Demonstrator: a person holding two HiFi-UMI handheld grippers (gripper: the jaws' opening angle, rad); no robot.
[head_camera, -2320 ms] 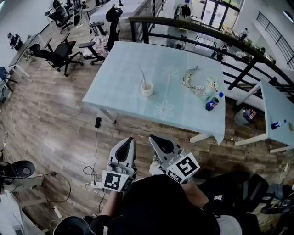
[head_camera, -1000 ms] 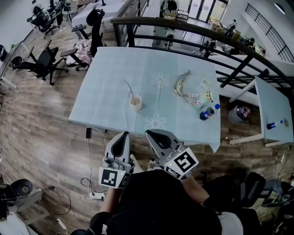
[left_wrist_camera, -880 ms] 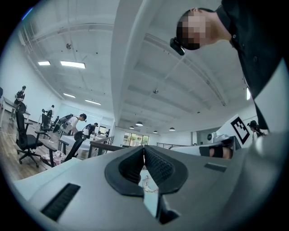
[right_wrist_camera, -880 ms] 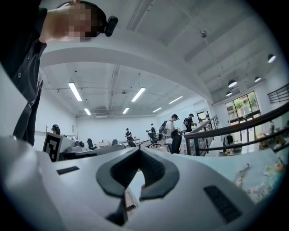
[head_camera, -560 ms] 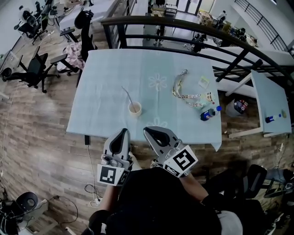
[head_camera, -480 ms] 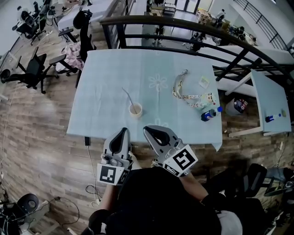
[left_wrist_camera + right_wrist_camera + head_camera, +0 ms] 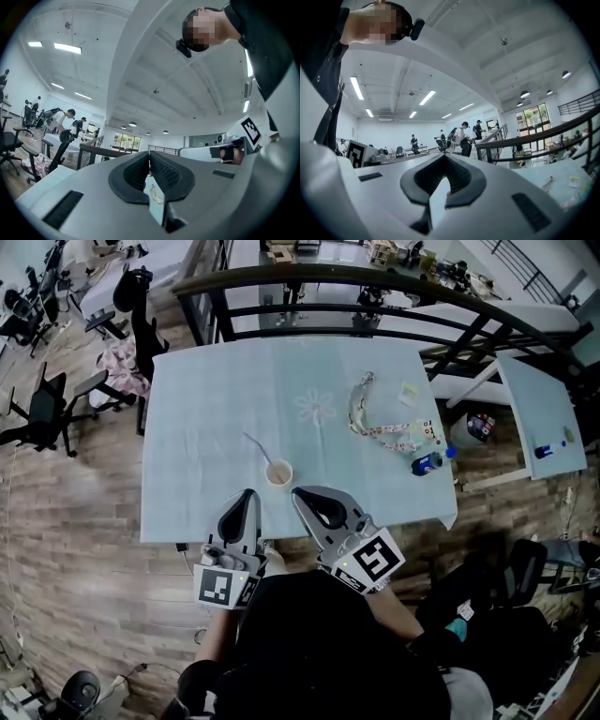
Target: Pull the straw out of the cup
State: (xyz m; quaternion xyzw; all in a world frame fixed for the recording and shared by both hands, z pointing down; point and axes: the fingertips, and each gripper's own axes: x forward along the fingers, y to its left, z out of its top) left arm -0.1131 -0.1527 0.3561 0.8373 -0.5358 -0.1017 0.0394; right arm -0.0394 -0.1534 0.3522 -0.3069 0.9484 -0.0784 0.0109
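A small white cup stands on the pale blue table near its front edge. A thin straw sticks out of the cup and leans up and to the left. My left gripper reaches the table's edge just left of the cup, its jaws shut on nothing. Just right of the cup is my right gripper, also shut and empty. Neither touches the cup. In the left gripper view my left gripper shows its pads pressed together. The right gripper view shows my right gripper with its tips meeting.
A lanyard, a small card and a blue bottle lie on the table's right half. A dark railing runs behind it. A second table stands to the right, office chairs to the left.
The person has walked up to the table. Both grippers have come forward from the floor area to its front edge, either side of the cup. Their jaws stayed shut.
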